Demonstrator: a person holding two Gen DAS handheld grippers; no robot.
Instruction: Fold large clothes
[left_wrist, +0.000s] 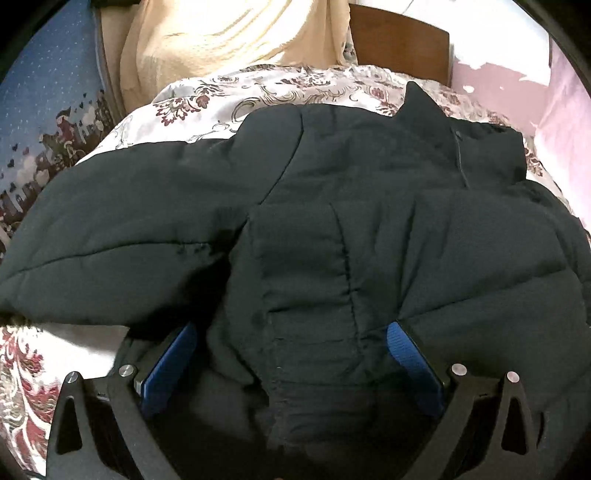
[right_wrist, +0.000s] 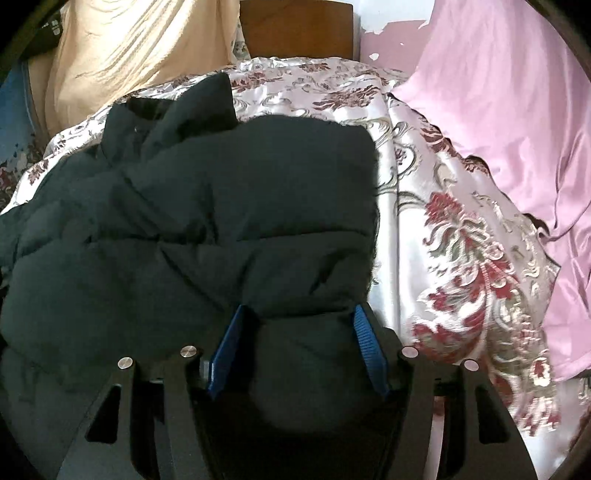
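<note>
Already the black puffer jacket (left_wrist: 332, 229) looks partly folded, I'd say: it lies on the bed's floral satin cover (right_wrist: 461, 236), one sleeve (left_wrist: 110, 221) spread out to the left, the right side seemingly turned in over the body, collar (right_wrist: 207, 99) toward the headboard (left_wrist: 399, 44). My left claw (left_wrist: 291, 332) and right claw (right_wrist: 299, 317) each pinch a bunch of its padding. Left to do: that sleeve, then halving. Behind, a cream blanket (left_wrist: 221, 40) and pink cloth (right_wrist: 498, 110).
</note>
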